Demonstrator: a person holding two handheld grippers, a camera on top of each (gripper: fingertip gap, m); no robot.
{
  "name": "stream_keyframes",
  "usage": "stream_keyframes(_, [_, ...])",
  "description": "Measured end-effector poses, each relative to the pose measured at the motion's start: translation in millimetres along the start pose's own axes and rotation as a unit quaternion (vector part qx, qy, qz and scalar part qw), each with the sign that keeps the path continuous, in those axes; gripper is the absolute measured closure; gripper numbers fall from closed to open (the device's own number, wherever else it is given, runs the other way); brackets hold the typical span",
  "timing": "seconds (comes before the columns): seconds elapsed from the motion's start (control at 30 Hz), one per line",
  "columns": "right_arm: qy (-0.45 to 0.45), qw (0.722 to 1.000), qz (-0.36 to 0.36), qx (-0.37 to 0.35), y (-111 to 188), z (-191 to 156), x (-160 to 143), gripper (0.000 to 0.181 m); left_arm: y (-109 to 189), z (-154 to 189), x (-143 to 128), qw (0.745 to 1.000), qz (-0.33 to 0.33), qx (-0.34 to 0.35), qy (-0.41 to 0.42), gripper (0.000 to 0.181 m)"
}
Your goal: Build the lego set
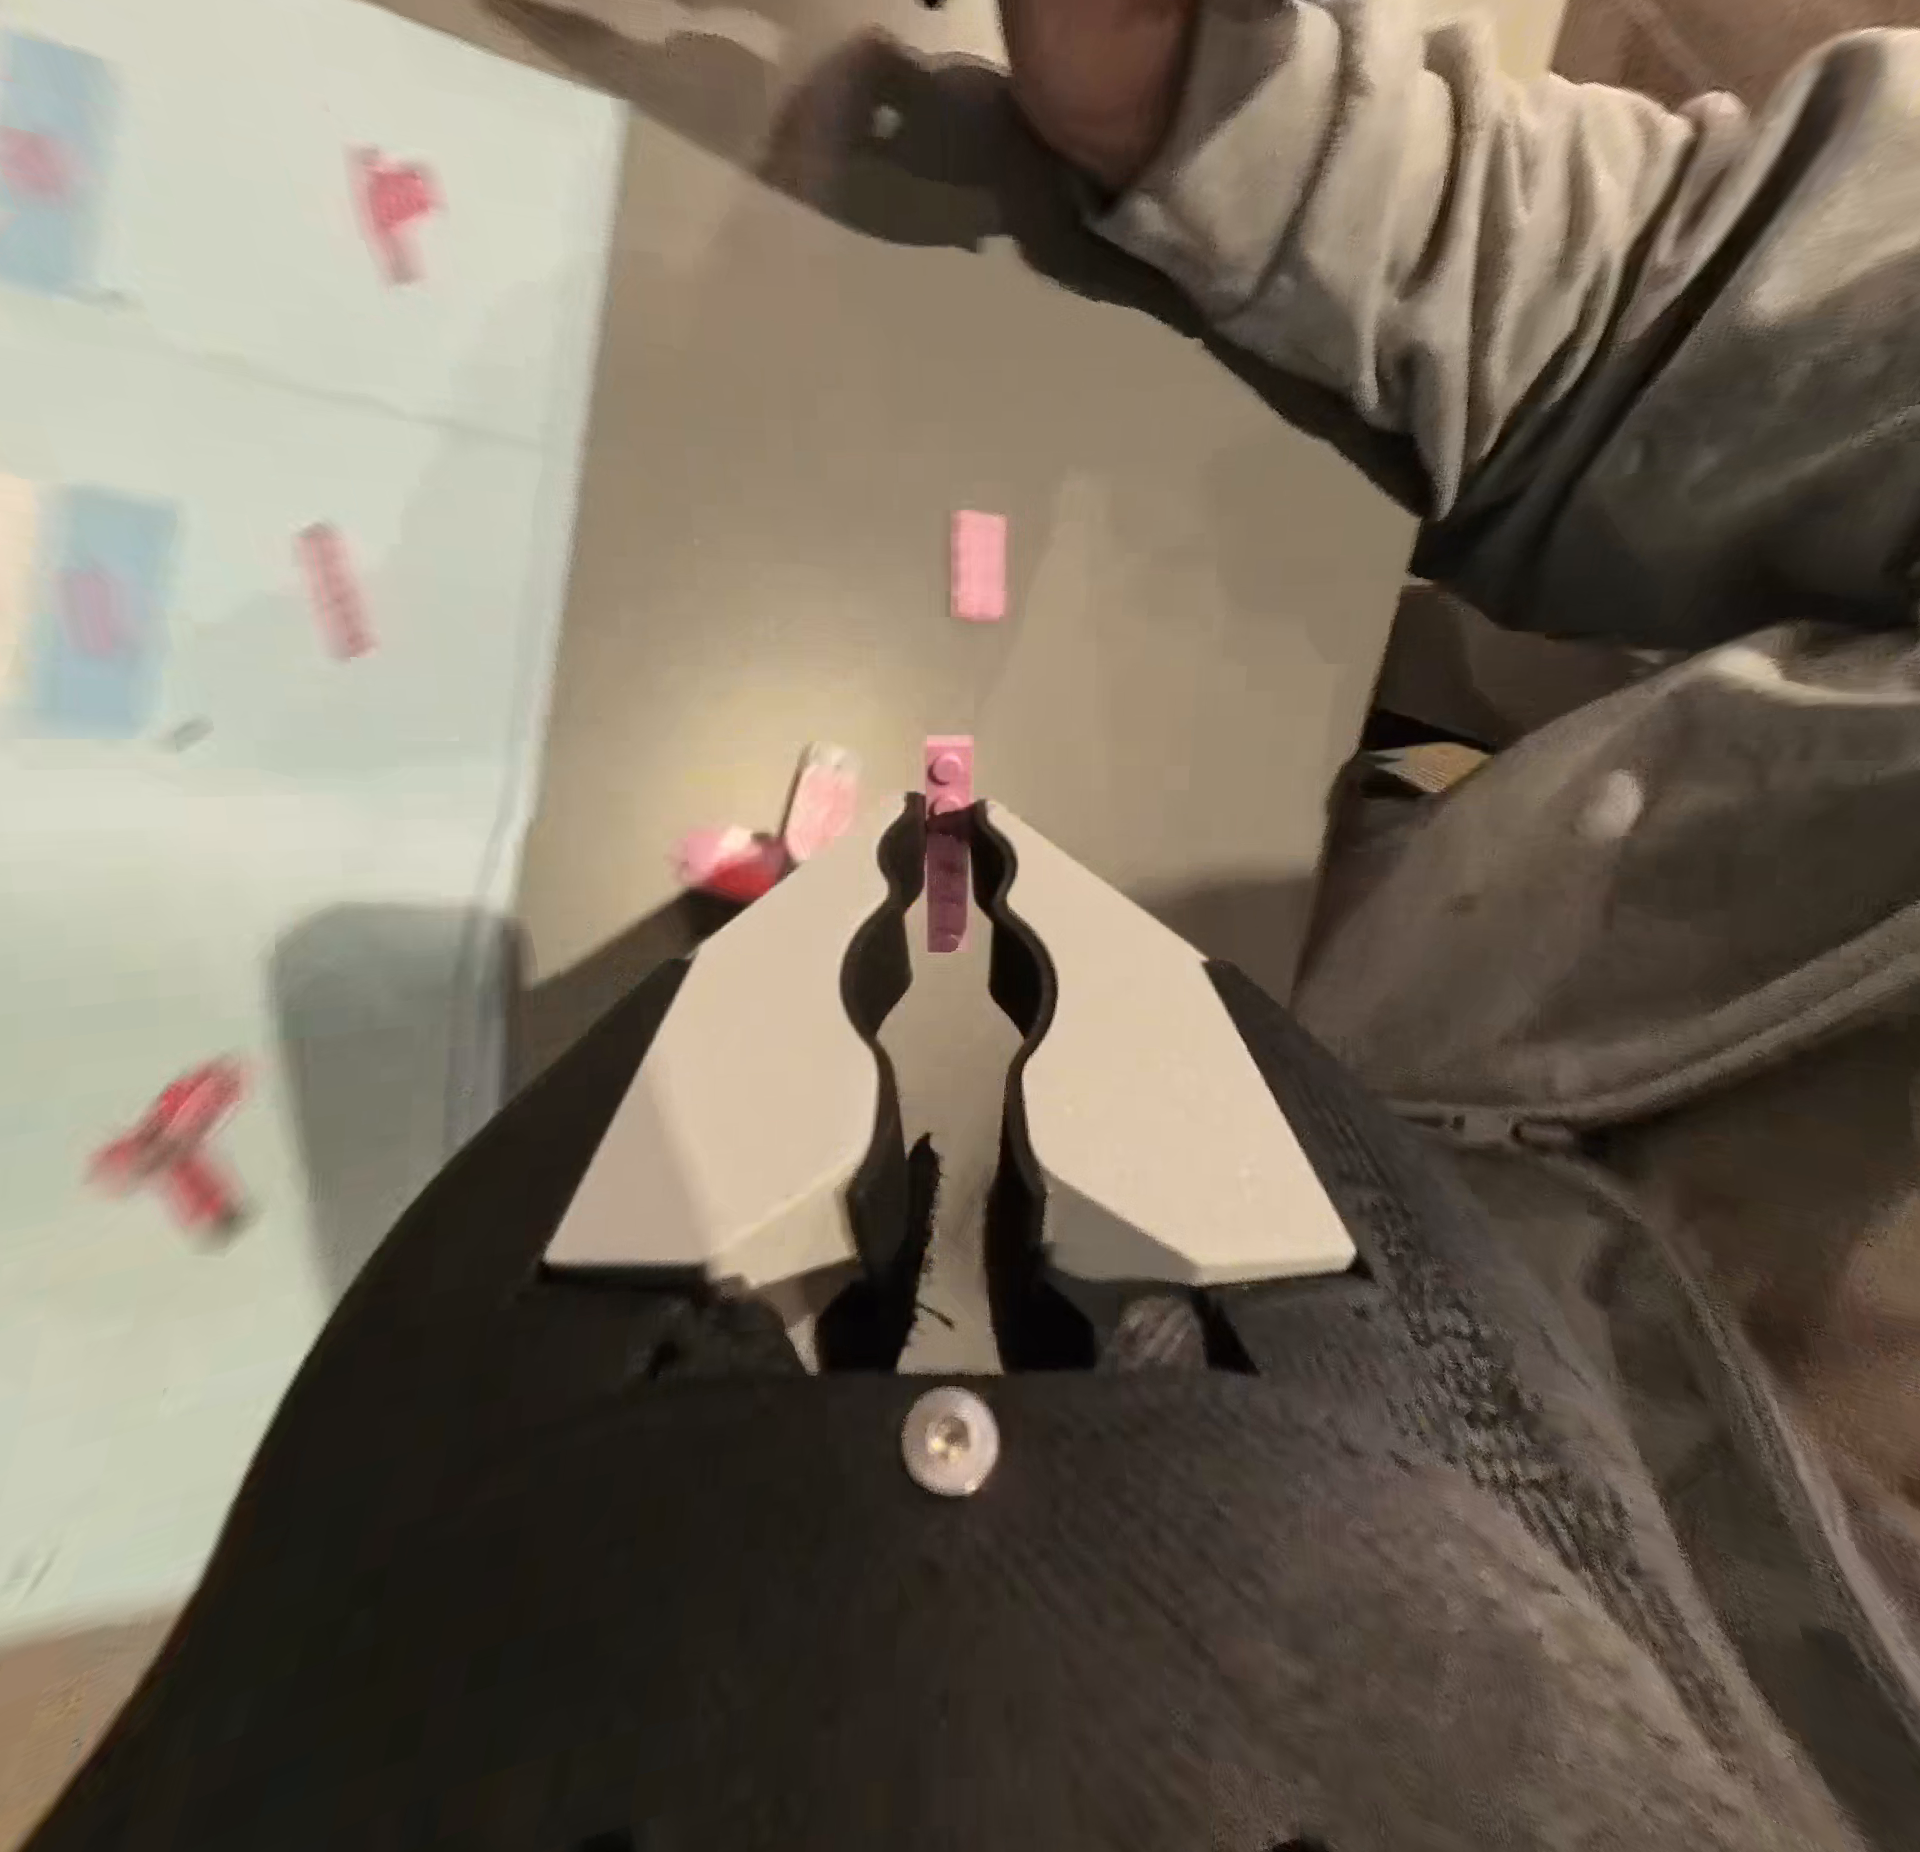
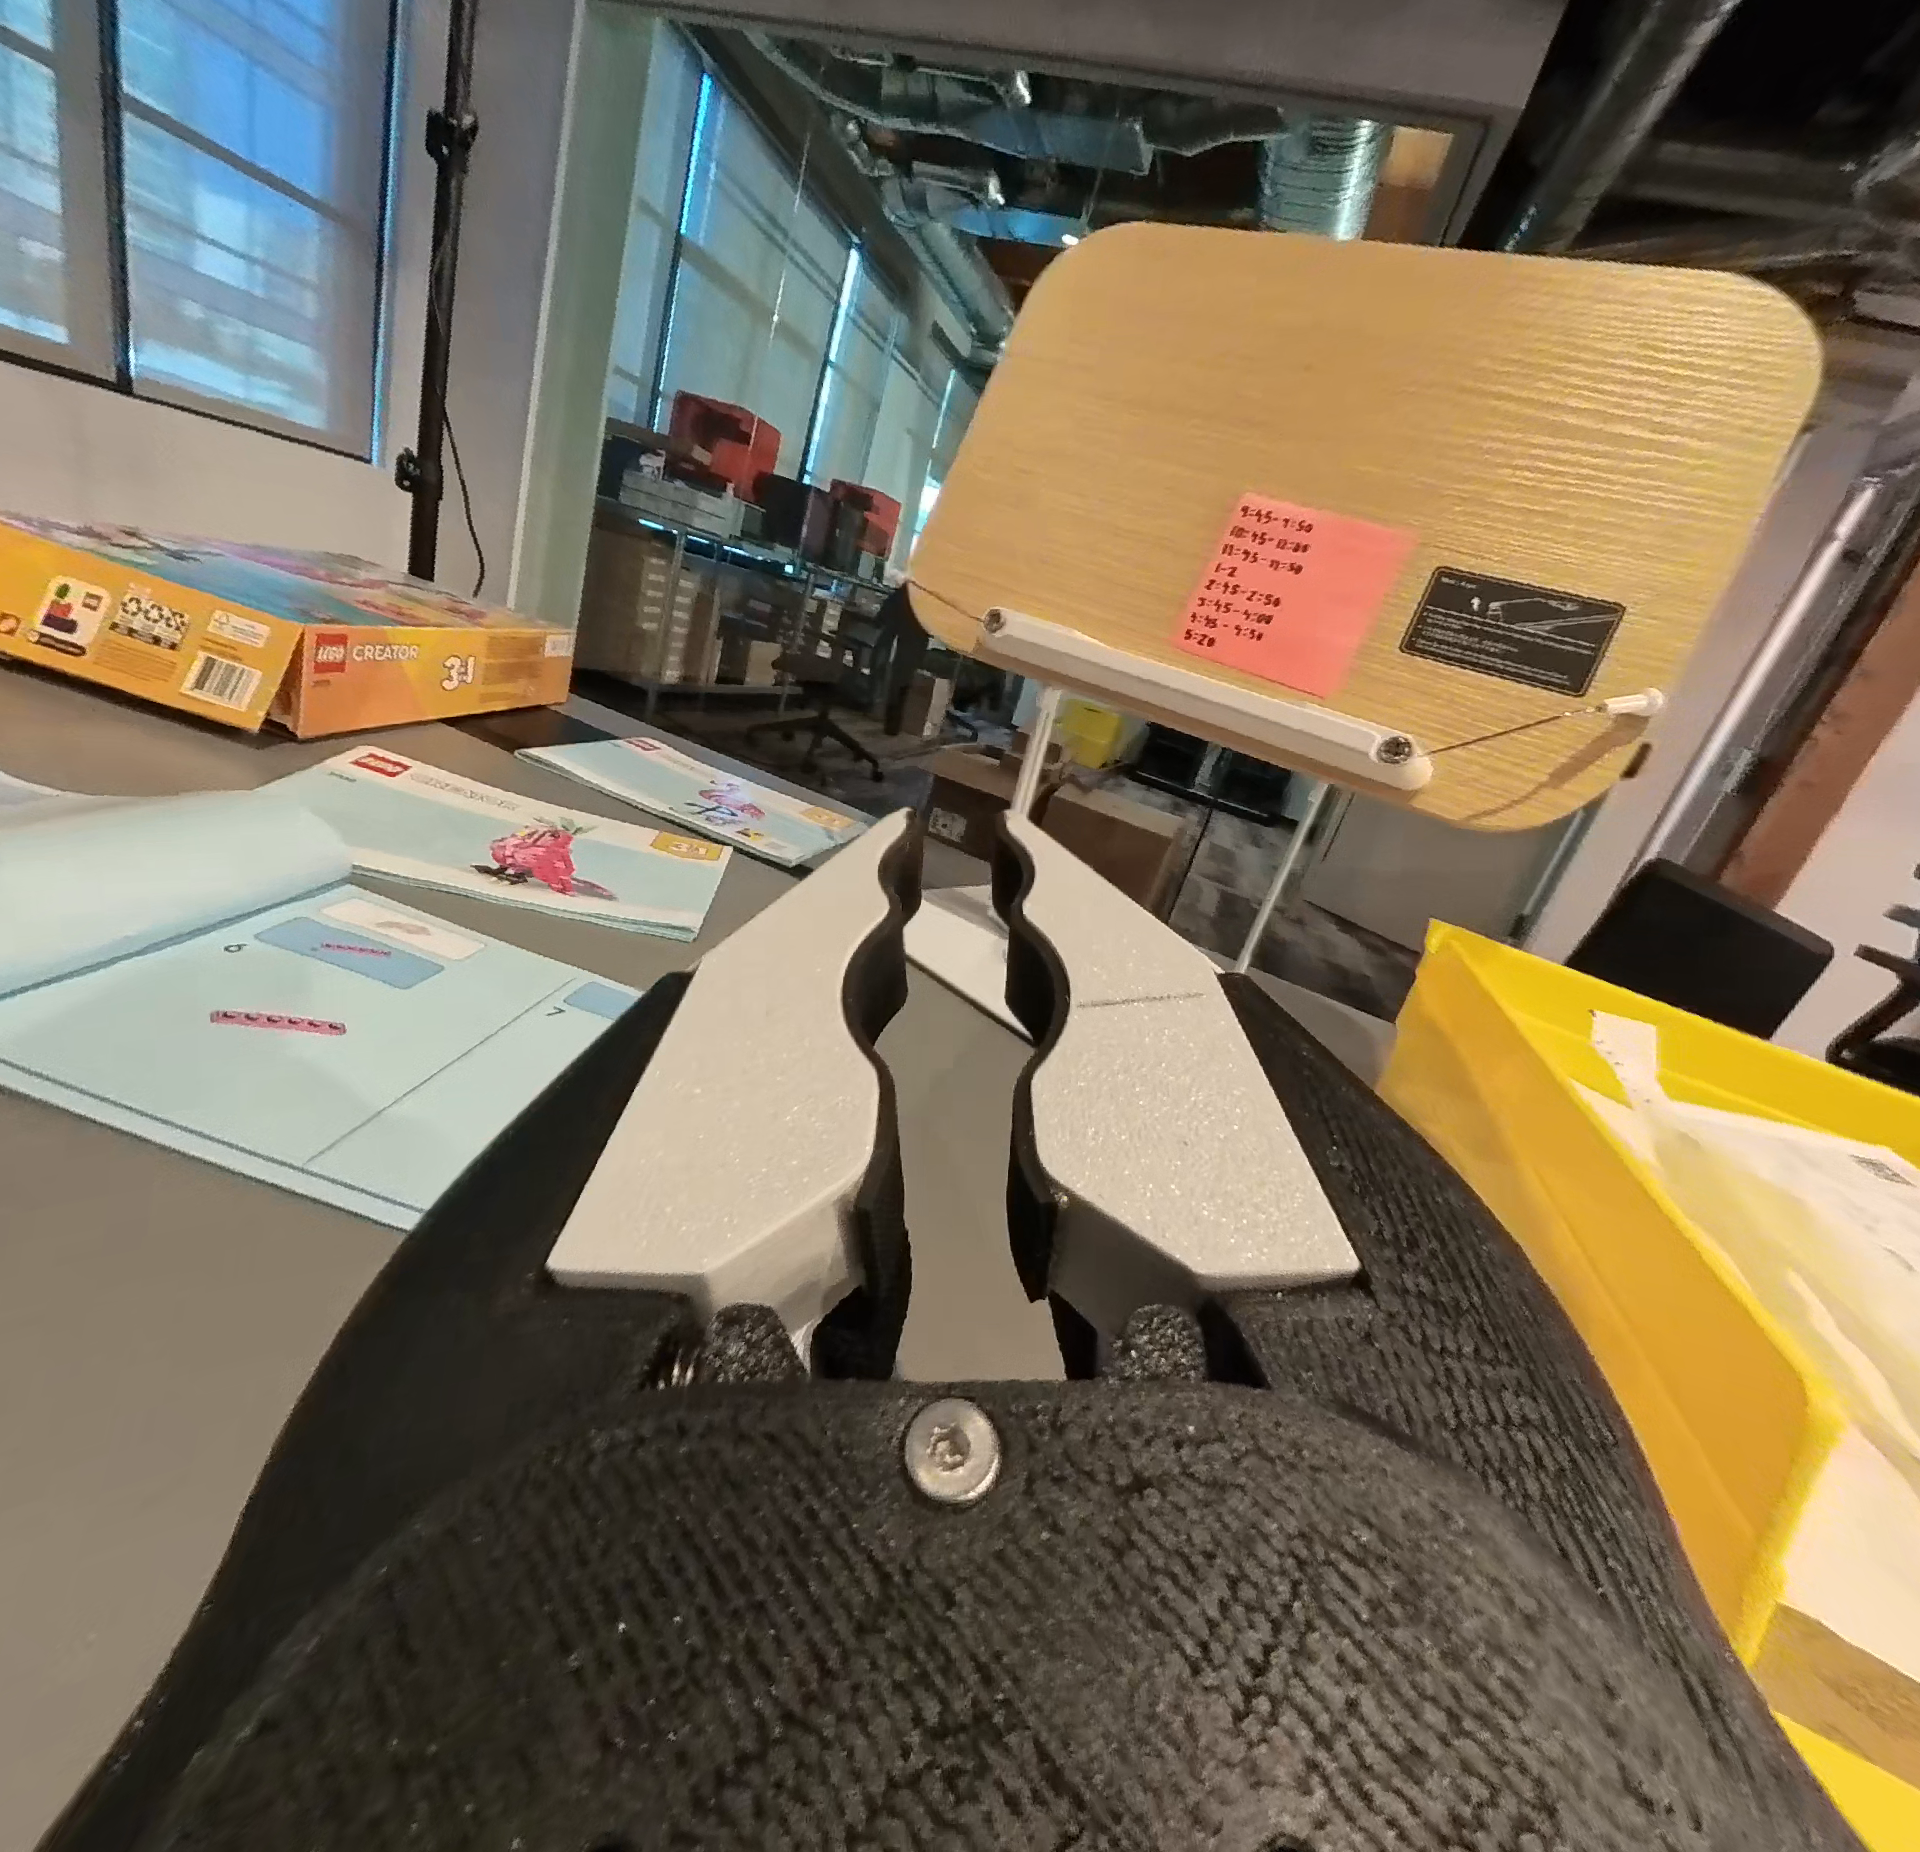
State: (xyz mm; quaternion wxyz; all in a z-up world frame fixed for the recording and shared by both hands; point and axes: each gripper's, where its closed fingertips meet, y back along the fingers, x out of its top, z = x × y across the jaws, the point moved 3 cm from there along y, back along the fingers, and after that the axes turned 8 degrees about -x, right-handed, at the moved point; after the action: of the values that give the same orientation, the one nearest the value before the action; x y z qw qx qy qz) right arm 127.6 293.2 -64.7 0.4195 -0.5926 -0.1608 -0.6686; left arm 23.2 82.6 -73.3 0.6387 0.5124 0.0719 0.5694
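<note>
Two grippers are at work, and only the left one carries anything. The table (image 1: 831, 431) fills the left wrist view, tilted, with the open manual (image 1: 260, 452) along its left side; that view is blurred away from its centre. In the right wrist view the same manual (image 2: 312, 1054) lies flat left of the fingers, a yellow bin (image 2: 1558, 1179) stands to the right and a wooden stand (image 2: 1403, 431) rises ahead.

The left gripper (image 1: 948, 815) has its fingers pressed onto a thin pink plate (image 1: 948, 846), held on edge, its long axis running straight out along the fingers so that the studded end sticks past the tips. Directly ahead on that same line, well apart, a pale pink tile (image 1: 979, 564) lies flat on the table, its long axis in line with the held plate. Left of the tips, near them, sits a small pink-and-red cluster (image 1: 769, 826), too blurred to identify.

The right gripper (image 2: 954, 836) stands slightly parted and holds nothing; no loose brick shows in its view.

The left hand is probably the nearer to the tile, so joining the two looks like a straight push forward and down.
</note>
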Motion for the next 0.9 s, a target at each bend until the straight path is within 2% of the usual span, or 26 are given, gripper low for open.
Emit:
stream_keyframes(0.07, [-0.014, 1.0, 0.0, -0.003, 0, 4, 0, 0.17, -37, 0, 13, 0.999, -0.021, -0.024, 0.001, 0.174])
stream_keyframes(0.17, [-0.03, 1.0, 0.0, -0.003, -2, 7, -1, 0.17, -78, -15, 27, 0.998, -0.062, -0.005, 0.006, 0.174])
stream_keyframes(0.3, [-0.039, 0.999, 0.0, -0.001, -2, 8, 0, 0.17, -104, -38, 39, 0.993, -0.108, 0.048, 0.001, 0.174])
stream_keyframes(0.43, [-0.039, 0.999, 0.001, 0.002, -3, 8, 1, 0.17, -118, -43, 44, 0.989, -0.135, 0.06, -0.008, 0.174])
stream_keyframes(0.53, [-0.041, 0.999, 0.001, 0.004, -3, 9, 1, 0.169, -123, -46, 47, 0.989, -0.13, 0.067, -0.016, 0.173])
stream_keyframes(0.63, [-0.043, 0.999, -0.004, 0.008, -3, 10, 0, 0.168, -124, -44, 48, 0.992, -0.113, 0.047, -0.003, 0.152])
stream_keyframes(0.77, [-0.029, 0.999, -0.024, -0.005, -3, 18, 1, 0.167, -105, -42, 46, 0.998, -0.052, 0.04, 0.006, 0.139])
stream_keyframes(0.83, [-0.009, 0.998, -0.055, 0.037, -3, 8, 4, 0.165, -85, -41, 40, 0.999, -0.003, 0.045, 0.001, 0.139])
stream_keyframes(0.9, [0.003, 0.985, -0.115, 0.13, 1, -16, 5, 0.16, -60, -39, 33, 0.996, 0.059, 0.06, -0.019, 0.139])
